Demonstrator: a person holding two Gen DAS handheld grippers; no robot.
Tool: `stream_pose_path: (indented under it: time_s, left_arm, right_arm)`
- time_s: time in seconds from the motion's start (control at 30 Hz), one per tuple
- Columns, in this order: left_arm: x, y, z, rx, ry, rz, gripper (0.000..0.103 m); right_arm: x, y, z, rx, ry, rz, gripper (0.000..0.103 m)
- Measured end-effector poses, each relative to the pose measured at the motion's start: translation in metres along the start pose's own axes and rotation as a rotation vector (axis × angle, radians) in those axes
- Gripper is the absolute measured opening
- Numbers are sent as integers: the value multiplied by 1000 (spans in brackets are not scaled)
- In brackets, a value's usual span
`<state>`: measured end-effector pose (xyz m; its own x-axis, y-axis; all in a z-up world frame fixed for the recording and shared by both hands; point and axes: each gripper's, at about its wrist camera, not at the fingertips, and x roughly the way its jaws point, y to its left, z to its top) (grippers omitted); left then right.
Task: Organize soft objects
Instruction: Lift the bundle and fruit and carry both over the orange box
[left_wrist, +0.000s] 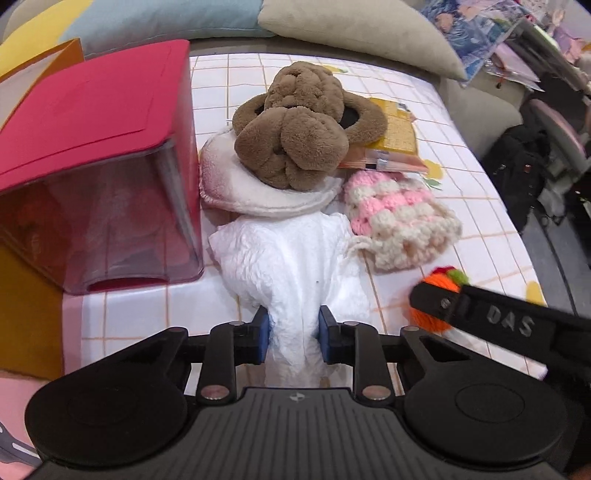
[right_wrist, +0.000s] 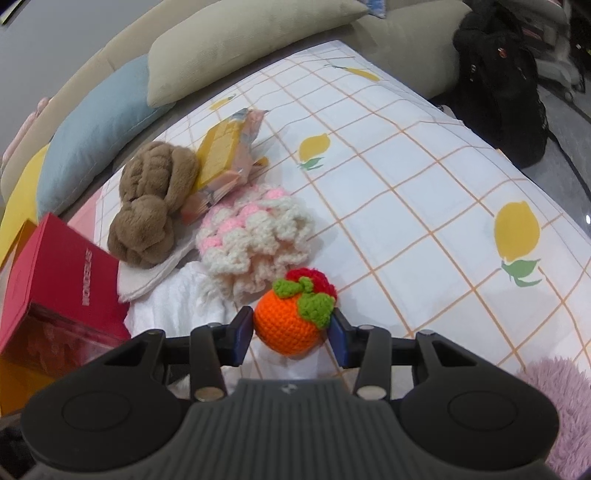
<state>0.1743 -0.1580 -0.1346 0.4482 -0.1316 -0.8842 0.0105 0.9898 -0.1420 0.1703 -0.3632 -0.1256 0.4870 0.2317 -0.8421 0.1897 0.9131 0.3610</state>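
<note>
Soft objects mid-sort: left gripper pinches white cloth beside the red box; right gripper clamps a crocheted orange. Next, likely, each gets carried to its place.

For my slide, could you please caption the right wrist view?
Right gripper clamps crocheted orange above lemon-print cloth.

Two brown slippers, one red box
</note>
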Motion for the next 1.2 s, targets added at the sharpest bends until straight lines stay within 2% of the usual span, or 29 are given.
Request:
stream_pose_path:
  time_s: [0.2, 0.33, 0.5, 0.63, 0.77, 0.87, 1.03, 1.2]
  left_arm:
    - [-32, 21, -12, 39, -23, -61, 28]
    - [-63, 34, -18, 89, -54, -110, 28]
    - [-98, 57, -31, 82, -71, -173, 28]
    - [-130, 76, -40, 72, -134, -222, 28]
    - [-155, 100, -38, 24, -205, -232, 28]
    - [-171, 122, -34, -17, -250, -215, 28]
    - [-188, 157, -28, -62, -300, -123, 28]
    - [-190, 189, -10, -28, -320, -35, 28]
  right_arm:
    - [-13, 11, -9, -55, 32, 20, 43]
    - [-34, 21, -19, -104, -5, 30, 43]
    - [-59, 34, -38, -143, -27, 52, 43]
    - [-79, 52, -52, -217, -65, 76, 43]
    - [-95, 81, -66, -314, -95, 125, 43]
    - [-104, 111, -75, -391, -109, 169, 43]
    - [-119, 164, -77, -509, -151, 248, 43]
    - [-118, 225, -71, -654, -170, 315, 43]
